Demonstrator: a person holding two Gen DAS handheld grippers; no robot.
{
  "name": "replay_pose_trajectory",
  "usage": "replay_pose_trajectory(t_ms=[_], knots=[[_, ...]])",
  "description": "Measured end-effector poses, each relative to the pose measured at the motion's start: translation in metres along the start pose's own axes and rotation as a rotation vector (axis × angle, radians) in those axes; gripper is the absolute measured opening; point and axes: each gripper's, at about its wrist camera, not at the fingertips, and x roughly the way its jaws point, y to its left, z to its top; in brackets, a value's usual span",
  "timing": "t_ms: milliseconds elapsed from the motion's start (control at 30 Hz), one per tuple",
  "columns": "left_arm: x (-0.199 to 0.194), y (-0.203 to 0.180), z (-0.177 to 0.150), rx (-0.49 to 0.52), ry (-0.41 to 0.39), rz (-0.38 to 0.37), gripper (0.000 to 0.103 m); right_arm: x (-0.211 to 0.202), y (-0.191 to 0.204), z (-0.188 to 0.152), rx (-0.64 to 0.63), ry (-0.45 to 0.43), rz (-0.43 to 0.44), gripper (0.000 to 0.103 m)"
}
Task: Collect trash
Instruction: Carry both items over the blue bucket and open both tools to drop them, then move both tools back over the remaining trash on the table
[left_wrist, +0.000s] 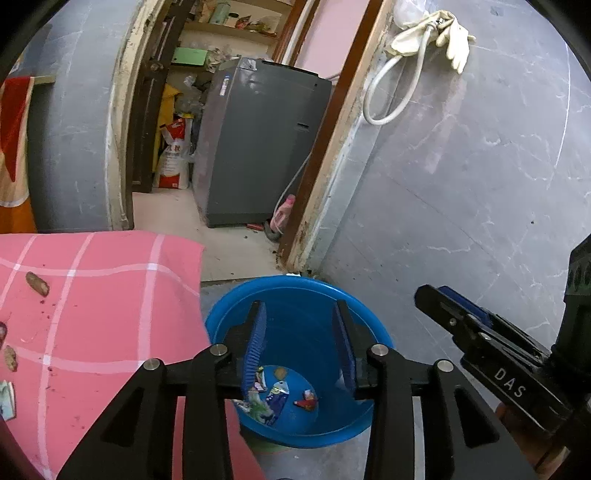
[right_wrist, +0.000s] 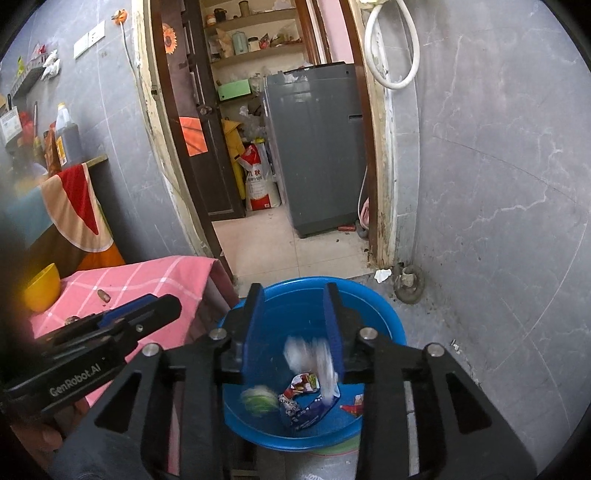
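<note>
Both over blue bin (right_wrist: 384, 325); left gripper (left_wrist: 301, 339) parted, empty; right gripper (right_wrist: 295, 325) parted, blurred white scrap (right_wrist: 314, 360) dropping beneath; table peels (left_wrist: 37, 283) lie left, nearer left

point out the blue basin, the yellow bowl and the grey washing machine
blue basin (left_wrist: 369, 317): left wrist view, right rim
yellow bowl (right_wrist: 42, 286): right wrist view, outer wall
grey washing machine (right_wrist: 317, 155): right wrist view, front panel

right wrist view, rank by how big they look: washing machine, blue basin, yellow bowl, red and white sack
1. blue basin, though nearness inflates it
2. washing machine, close to it
3. red and white sack
4. yellow bowl, partly blurred, roughly alike
</note>
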Motion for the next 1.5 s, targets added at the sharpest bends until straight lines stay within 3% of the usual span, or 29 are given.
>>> replay_pose_trajectory(t_ms=[200, 367, 500, 633, 733, 900, 1500], knots=[[-0.024, 0.012, 0.005, -0.019, -0.055, 0.032, 0.045, -0.012, 0.011, 0.004, -0.027, -0.031, -0.011, 0.046], [-0.053, 0.018, 0.009, -0.018, -0.123, 0.068, 0.061, -0.026, 0.022, 0.010, -0.049, -0.064, -0.013, 0.058], [-0.080, 0.028, 0.010, -0.031, -0.184, 0.105, 0.082, -0.041, 0.035, 0.016, -0.067, -0.101, -0.011, 0.072], [-0.110, 0.040, 0.009, -0.042, -0.258, 0.151, 0.095, -0.059, 0.052, 0.022, -0.092, -0.146, -0.013, 0.085], [-0.132, 0.048, 0.008, -0.044, -0.314, 0.184, 0.100, -0.070, 0.067, 0.025, -0.109, -0.181, -0.011, 0.092], [-0.164, 0.059, 0.003, -0.020, -0.375, 0.236, 0.101, -0.086, 0.094, 0.024, -0.129, -0.242, 0.007, 0.102], [-0.256, 0.111, -0.039, 0.050, -0.509, 0.430, 0.101, -0.114, 0.186, -0.002, -0.138, -0.427, 0.162, 0.102]])
